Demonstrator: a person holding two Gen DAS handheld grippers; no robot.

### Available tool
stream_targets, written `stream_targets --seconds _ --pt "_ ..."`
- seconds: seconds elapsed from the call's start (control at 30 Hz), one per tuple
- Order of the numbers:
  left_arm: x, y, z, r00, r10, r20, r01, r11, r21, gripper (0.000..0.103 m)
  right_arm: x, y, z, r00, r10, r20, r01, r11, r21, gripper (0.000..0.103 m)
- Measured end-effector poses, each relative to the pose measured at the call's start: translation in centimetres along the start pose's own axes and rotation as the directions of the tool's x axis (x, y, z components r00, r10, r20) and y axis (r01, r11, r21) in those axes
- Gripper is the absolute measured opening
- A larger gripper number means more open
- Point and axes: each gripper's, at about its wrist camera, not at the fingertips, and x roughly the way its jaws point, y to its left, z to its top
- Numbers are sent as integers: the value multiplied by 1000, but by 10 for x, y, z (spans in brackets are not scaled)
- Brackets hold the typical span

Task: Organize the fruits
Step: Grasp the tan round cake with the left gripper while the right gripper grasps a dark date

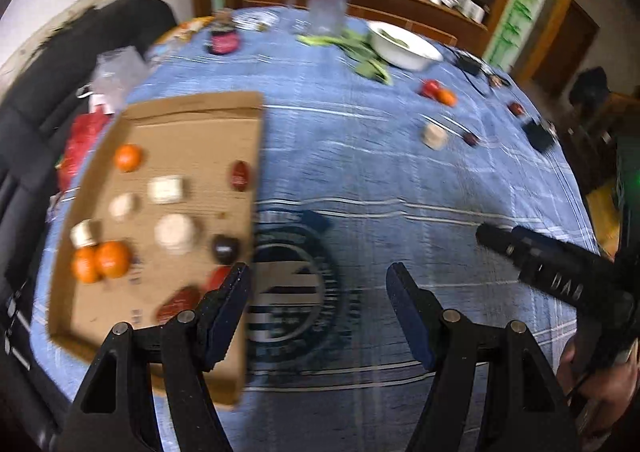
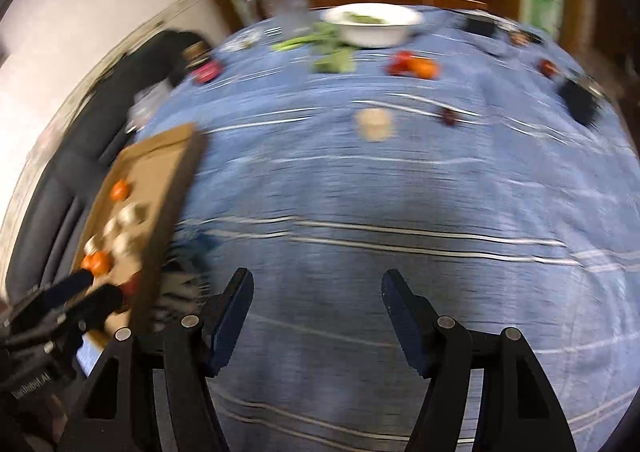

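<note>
Fruit partly sorted: oranges (image 1: 100,262) and dark pieces lying in tray (image 1: 192,107) at left; red-and-orange pair (image 1: 439,92) and pale piece (image 1: 435,135) loose on cloth (image 1: 360,179), well apart from tray. Left gripper (image 1: 318,284) spread wide, empty. Right gripper (image 2: 317,288) likewise. Heavy blur in right view: risk of misjudged reach. Round fruit likely to roll if nudged.

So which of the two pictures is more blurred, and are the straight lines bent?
Right wrist view: strong motion blur, the white bowl and the cardboard tray are smeared. Left wrist view: sharper, though the oranges are soft. Both views: fisheye distortion curves the blue tablecloth stripes, with dark corners.
</note>
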Motion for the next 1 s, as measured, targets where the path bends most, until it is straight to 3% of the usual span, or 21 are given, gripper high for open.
stream_targets --seconds 0.17,0.23,0.3,0.43,0.63,0.7,0.83,1.0 --pt "15 -22 10 999 -44 -17 44 999 26 69 -4 -50 33 999 -10 31 9 1000 28 71" --pt "18 -24 16 997 -72 -11 72 997 16 69 1 -68 58 997 -56 57 55 998 26 70" --pt "26 -26 25 994 -109 -17 109 994 -11 69 12 -83 83 996 -60 62 59 998 31 63" --pt "40 -30 40 987 -162 -17 161 986 -42 54 46 -89 119 997 -69 46 69 998 -11 63" --pt "65 -45 66 985 -170 -15 169 984 -61 53 90 -87 135 994 -109 7 109 987 -114 60" --pt "73 -48 71 985 -173 -22 172 983 -67 53 103 -88 138 991 -130 -11 127 981 -148 44" --pt "93 -58 84 984 -175 -42 173 983 -55 53 106 -93 143 993 -118 1 117 981 -158 23" --pt "115 -78 100 980 -193 -55 193 981 -9 53 96 -105 136 998 -70 0 69 992 -107 20"
